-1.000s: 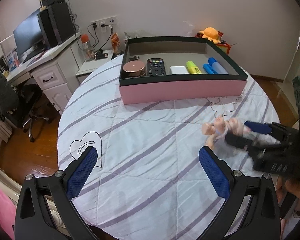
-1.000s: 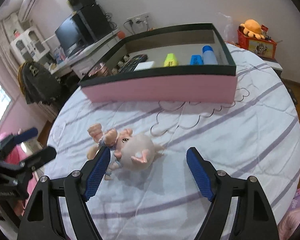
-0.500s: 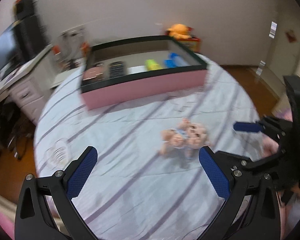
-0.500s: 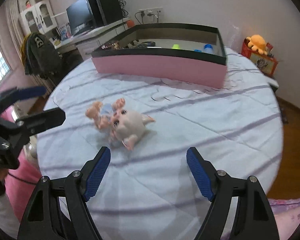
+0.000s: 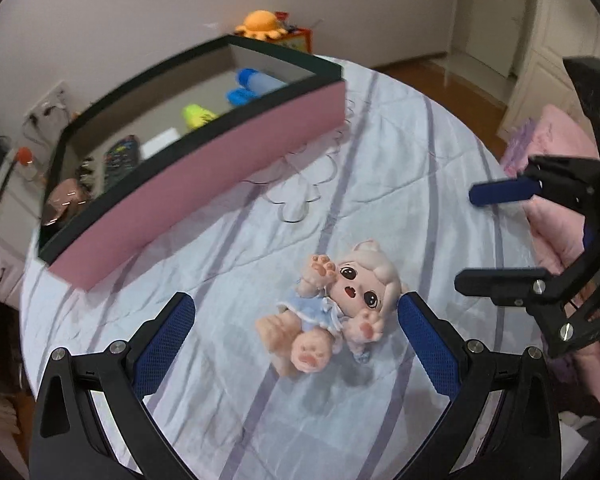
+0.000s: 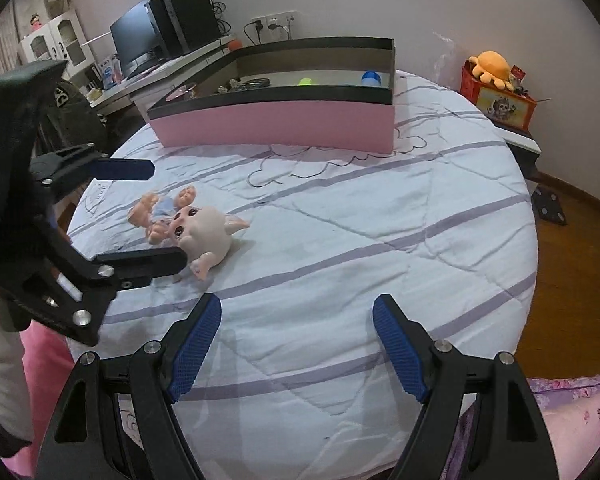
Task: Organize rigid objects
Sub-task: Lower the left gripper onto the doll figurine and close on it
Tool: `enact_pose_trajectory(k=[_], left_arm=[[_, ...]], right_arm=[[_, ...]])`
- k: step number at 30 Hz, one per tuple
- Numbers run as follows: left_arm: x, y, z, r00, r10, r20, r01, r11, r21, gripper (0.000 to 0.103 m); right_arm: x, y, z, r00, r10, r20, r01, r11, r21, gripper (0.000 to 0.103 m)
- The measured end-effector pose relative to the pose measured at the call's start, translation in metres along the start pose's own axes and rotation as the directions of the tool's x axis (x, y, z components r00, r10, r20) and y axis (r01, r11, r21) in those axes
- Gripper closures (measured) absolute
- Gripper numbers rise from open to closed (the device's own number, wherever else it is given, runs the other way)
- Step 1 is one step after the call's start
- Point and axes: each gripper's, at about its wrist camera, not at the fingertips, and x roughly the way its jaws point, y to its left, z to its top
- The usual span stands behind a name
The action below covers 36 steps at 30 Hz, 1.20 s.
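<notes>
Obs.: the doll (image 5: 332,312) lies face-up on the striped tablecloth (image 5: 380,184), well clear of the pink box (image 5: 204,184) and on the near side of it. A second ago it sat between the right gripper's pads; now the right gripper (image 6: 296,344) has backed off, and the doll sits beyond its left pad, nearer the box than the gripper is, with nothing but cloth between the pads. Its jaws stand wide apart and empty, as they did a second ago.

Meanwhile the left gripper (image 5: 296,344) has swung across from the bare cloth and rolled, so the doll now lies inside its open span. Jaws apart, nothing clamped. The doll's head is just beside the right-hand pad (contact not resolvable from either view); the other pad is well apart from the doll's feet. In the right wrist view the left gripper's fingers bracket the doll from the side away from the box.

Reading: looks like a handover of the job from right to left, with the left now the one lined up for the pick. Doll not yet lifted.

Box contents, seen over the rim: remote (image 5: 120,156), yellow-green item (image 5: 198,114), two blue items (image 5: 252,80), a copper-coloured round tin (image 5: 64,204) at the far-left end. The doll appears to be the only loose thing left outside the box.

Next move would likely be closing on the doll's head or torso; off-centre as it lies, it may pivot in the grip.
</notes>
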Motion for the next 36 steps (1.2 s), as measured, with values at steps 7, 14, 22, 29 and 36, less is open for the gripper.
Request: enact_pose_trajectory(k=[7, 14, 22, 29, 36], left_arm=[[0.001, -0.007, -0.005, 0.989, -0.148, 0.005, 0.148, 0.985, -0.091, 0.047], [-0.006, -0.015, -0.026, 0.997, -0.079, 0.0, 0.078, 0.974, -0.212, 0.051], [-0.011, -0.027, -0.022, 0.999, 0.046, -0.009, -0.047, 0.981, -0.189, 0.028], [-0.007, -0.029, -0.003, 0.995, 0.077, -0.066, -0.082, 0.994, -0.067, 0.023], [0.003, -0.037, 0.008, 0.987, 0.072, -0.146, -0.065, 0.996, 0.056, 0.047]], right_arm=[[0.0, -0.009, 0.007, 1.0, -0.024, -0.007, 0.024, 1.0, 0.018, 0.023], [0.001, -0.012, 0.005, 1.0, -0.027, -0.014, 0.027, 0.999, 0.023, 0.023], [-0.002, -0.017, -0.002, 1.0, -0.014, -0.013, 0.014, 0.999, 0.036, 0.023], [-0.004, -0.019, -0.001, 1.0, 0.002, -0.004, -0.002, 0.999, 0.04, 0.023], [-0.001, -0.025, 0.002, 1.0, 0.021, -0.003, -0.021, 0.999, 0.041, 0.023]])
